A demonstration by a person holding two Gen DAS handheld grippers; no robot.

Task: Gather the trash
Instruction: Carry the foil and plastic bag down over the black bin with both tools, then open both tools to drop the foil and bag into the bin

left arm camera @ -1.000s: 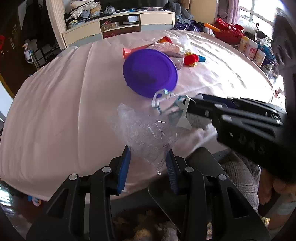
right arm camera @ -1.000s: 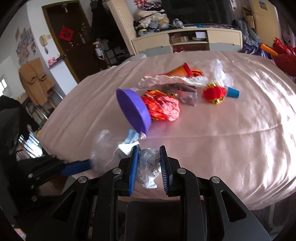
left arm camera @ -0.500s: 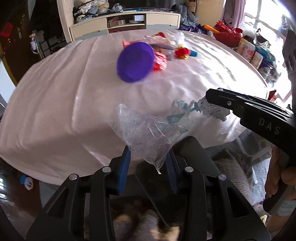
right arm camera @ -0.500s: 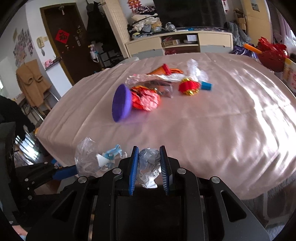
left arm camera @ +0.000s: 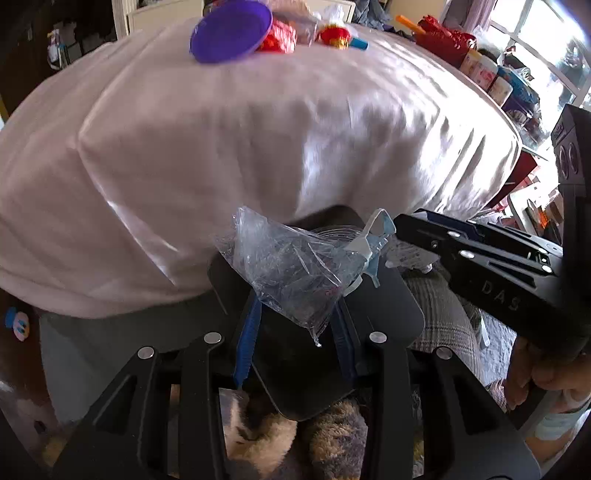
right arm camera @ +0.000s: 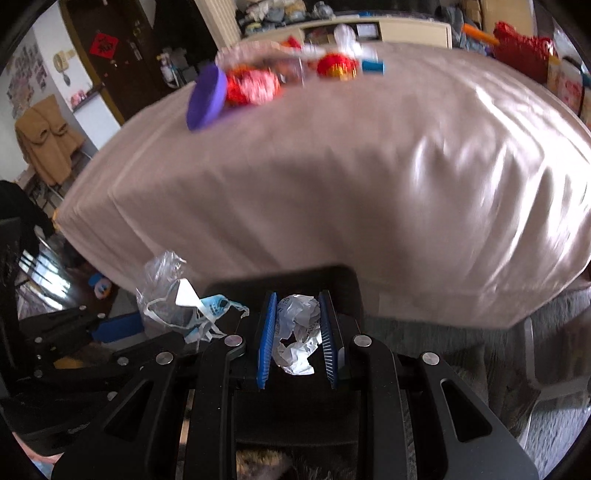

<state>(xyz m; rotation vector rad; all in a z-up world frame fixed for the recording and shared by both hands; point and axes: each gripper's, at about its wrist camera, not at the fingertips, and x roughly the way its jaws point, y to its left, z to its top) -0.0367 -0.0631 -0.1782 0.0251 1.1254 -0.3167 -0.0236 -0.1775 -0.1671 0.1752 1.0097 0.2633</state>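
Both grippers below and before table edge (right arm camera: 332, 206). Plastic bag (left arm camera: 291, 269) between left gripper (left arm camera: 295, 325) pads; crumpled wrapper (right arm camera: 299, 332) between right gripper (right arm camera: 297, 328) pads. Bin (right arm camera: 288, 284) beneath both. Disc (left arm camera: 231, 31) and remaining litter (right arm camera: 295, 70) on far tabletop.

Both grippers: black plastic frames w/ silver screws, ribbed blue fingers (right arm camera: 266, 339); "DAS" embossed on right gripper (left arm camera: 495, 266).

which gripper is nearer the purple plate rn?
Neither clearly. Left gripper, clamping a clear bag, and right gripper, clamping crumpled paper, both hang past the table edge, far from the purple plate.
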